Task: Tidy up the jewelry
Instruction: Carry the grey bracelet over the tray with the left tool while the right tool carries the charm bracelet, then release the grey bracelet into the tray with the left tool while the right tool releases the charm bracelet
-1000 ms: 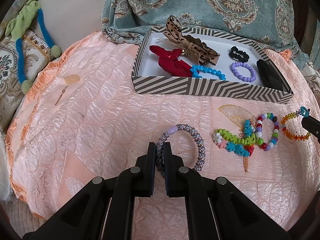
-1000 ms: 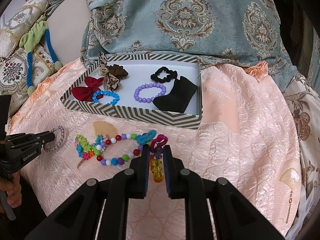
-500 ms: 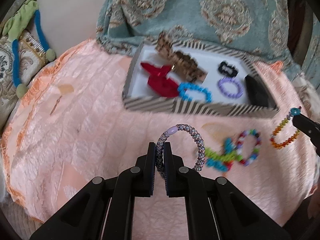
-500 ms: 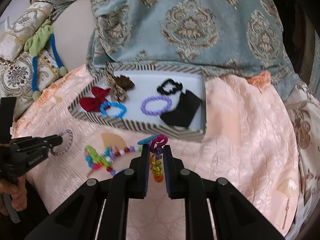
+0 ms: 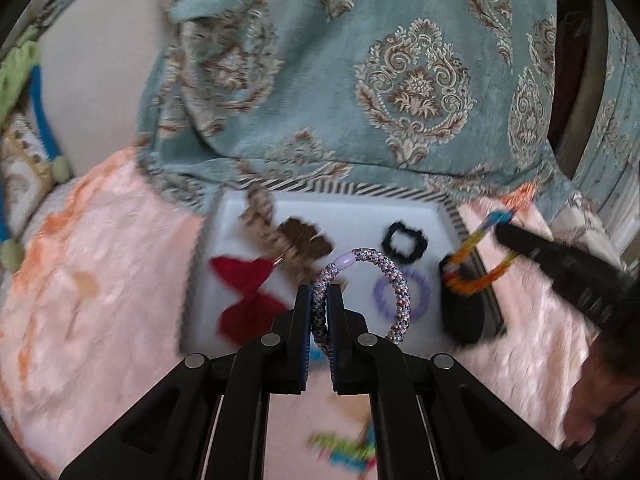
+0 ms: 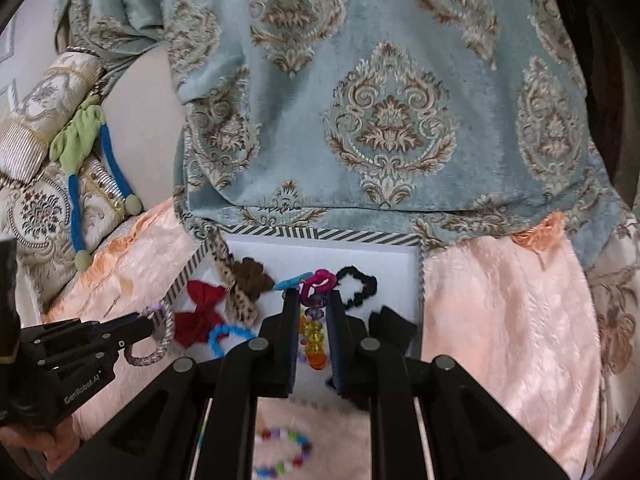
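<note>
Several pieces already lie in the striped box; two bracelets are in transit above it. The left gripper clamps a woven rope bracelet, the right gripper a glassy beaded bracelet. Behind them, on pink quilted fabric, a round-bead bracelet waits

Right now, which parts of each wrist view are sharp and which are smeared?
Left wrist view: left hand-held gripper and its braided bracelet sharp; striped box and bows streaked. Right wrist view: right hand-held gripper crisp; beaded bracelet below blurred.
</note>
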Demonstrator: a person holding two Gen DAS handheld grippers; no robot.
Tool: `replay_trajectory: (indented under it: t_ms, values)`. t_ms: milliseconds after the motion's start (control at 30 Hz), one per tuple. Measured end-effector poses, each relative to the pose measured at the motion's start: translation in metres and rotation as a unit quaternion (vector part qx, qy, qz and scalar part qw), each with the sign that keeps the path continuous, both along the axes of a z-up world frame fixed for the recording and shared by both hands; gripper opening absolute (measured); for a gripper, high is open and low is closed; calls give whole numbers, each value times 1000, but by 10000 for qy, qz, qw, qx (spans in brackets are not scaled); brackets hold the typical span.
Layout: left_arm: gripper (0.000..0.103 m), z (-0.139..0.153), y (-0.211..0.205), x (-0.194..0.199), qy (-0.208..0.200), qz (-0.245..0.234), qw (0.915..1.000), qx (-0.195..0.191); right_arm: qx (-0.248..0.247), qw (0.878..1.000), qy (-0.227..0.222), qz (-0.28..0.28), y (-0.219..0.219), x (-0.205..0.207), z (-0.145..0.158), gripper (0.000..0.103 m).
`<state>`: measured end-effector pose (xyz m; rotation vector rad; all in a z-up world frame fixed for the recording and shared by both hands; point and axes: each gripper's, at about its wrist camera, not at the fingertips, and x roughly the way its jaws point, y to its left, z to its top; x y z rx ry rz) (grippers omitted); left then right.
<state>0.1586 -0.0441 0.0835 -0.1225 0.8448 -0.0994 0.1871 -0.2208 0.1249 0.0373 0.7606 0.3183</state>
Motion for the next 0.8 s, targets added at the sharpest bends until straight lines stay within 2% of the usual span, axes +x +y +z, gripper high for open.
replay_trajectory:
  t_ms: [233,433,567,800]
  values:
    - [0,-38,-20,70,394,-55,9989,-248,-87,9985,532,-38,-2,57,-46,13]
    - [0,-70,-38,114,583,-103,9982,-87,-6,9971,726,-241,-8,101,-62,13]
    - [0,-97,-39,126,990,4,9951,-72,64,9947,967,-344,-12,126,-80,13]
    - [0,-98,-37,122,1034,-13,9946,26,-136,9902,1336,-392,-10,142,-110,13]
